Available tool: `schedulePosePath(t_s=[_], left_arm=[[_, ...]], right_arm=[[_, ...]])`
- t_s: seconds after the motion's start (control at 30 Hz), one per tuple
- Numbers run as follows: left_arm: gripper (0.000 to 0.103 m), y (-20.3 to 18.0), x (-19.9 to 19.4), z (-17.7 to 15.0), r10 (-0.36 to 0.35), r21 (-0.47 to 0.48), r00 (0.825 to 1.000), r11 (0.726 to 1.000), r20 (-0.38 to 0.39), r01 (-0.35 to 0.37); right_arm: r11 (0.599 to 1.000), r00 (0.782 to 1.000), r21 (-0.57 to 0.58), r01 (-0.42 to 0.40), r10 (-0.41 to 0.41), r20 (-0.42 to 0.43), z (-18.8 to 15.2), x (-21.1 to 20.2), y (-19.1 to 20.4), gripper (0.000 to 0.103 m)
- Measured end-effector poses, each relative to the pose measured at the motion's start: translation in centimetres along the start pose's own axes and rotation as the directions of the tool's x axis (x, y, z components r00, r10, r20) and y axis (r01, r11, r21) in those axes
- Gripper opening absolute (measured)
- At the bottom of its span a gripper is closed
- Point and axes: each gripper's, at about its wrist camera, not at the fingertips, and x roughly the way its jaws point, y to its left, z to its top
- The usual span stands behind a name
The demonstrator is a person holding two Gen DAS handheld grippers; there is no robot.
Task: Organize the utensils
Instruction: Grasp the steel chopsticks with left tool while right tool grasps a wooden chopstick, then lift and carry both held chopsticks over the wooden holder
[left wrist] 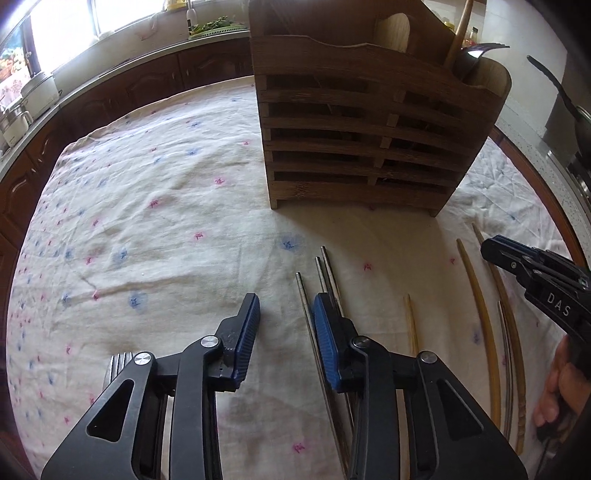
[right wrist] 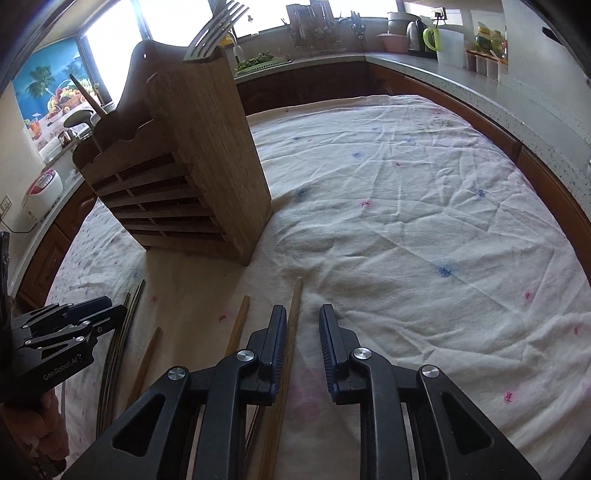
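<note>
**A:** Where do things stand for tidying these utensils?

**B:** Both tongs hang low over the desk's cloth (left wrist: 155, 206), pointing down toward the chopsticks. The left tongs (left wrist: 286, 325) are apart with nothing between them; the metal chopsticks (left wrist: 303, 295) lie just beside the right-hand pad, one passing under that finger. The right tongs (right wrist: 303, 332) are also apart and empty, with a wooden chopstick (right wrist: 295, 306) running along the outside of their left pad.

**A:** So neither has a stick lined up?

**B:** Not by my reading. Each should shift sideways until a stick lies in the gap, then close near the middle of it, so it doesn't swing. The sticks are thin and flat on soft cloth, so the pads need to press down into the fabric a little.

**A:** And then?

**B:** Up into the wooden holder (left wrist: 365, 122), which stands ahead of both tongs, most likely through its open top.

**A:** What can't you make out?

**B:** The near ends of the chopsticks vanish under the tongs' bodies. How the holder's top is divided is hard to read; a fork (right wrist: 218, 26) and a wooden handle (left wrist: 458, 33) stick out of it. How many sticks lie between the two tongs is unclear, as several overlap.
</note>
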Motion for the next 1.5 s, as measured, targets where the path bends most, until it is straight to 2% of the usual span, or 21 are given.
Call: schedulePosePath(t_s=[0.13, 0.2, 0.23, 0.27, 0.4, 0.63, 0.93, 1.13, 1.33, 1.5], left_arm=[[0.010, -0.5, 0.0, 0.0, -0.015, 0.018, 1.000, 1.000, 0.004, 0.015], [0.006, -0.5, 0.0, 0.1, -0.019, 0.019, 1.000, 1.000, 0.011, 0.019], [0.006, -0.5, -0.1, 0.1, -0.022, 0.018, 1.000, 1.000, 0.012, 0.022], [0.005, -0.3, -0.2, 0.0, -0.029, 0.012, 1.000, 1.000, 0.011, 0.029], [0.004, 1.4, -0.7, -0.4, -0.074, -0.037, 0.997, 0.997, 0.011, 0.074], [0.004, 3.5, -5.6, -1.4, -0.130, -0.095, 0.986, 0.986, 0.104, 0.140], [0.004, 5.5, -13.6, -2.5, -0.181, -0.144, 0.951, 0.964, 0.252, 0.222], [0.004, 6.3, -18.1, -3.1, -0.179, -0.141, 0.925, 0.961, 0.336, 0.237], [0.004, 7.0, -21.2, -3.1, -0.171, -0.135, 0.899, 0.961, 0.402, 0.243], [0.004, 7.5, -21.9, -2.7, -0.164, -0.140, 0.890, 0.960, 0.425, 0.243]], right_arm=[[0.994, 0.998, -0.094, 0.062, -0.062, 0.004, 0.0, 0.5, 1.6, 0.019], [0.993, 0.998, -0.105, 0.062, -0.062, 0.001, 0.1, 0.6, 1.8, 0.013], [0.994, 0.999, -0.096, 0.052, -0.052, -0.003, 0.2, 0.6, 1.6, 0.008], [0.996, 0.999, -0.080, 0.038, -0.039, -0.008, 0.3, 0.6, 1.4, 0.006], [1.000, 0.999, -0.002, -0.029, 0.029, 0.013, 0.2, -1.0, 0.6, 0.005], [0.989, 0.986, 0.064, -0.130, 0.122, 0.110, 0.2, -6.7, 0.1, 0.005], [0.978, 0.954, 0.065, -0.197, 0.176, 0.243, 0.4, -14.3, 0.4, 0.005], [0.974, 0.927, 0.046, -0.222, 0.197, 0.319, 0.6, -18.3, 0.8, 0.005], [0.973, 0.907, 0.029, -0.230, 0.203, 0.369, 1.1, -20.5, 1.3, 0.005], [0.972, 0.897, 0.025, -0.232, 0.204, 0.392, 1.6, -21.0, 1.6, 0.005]])
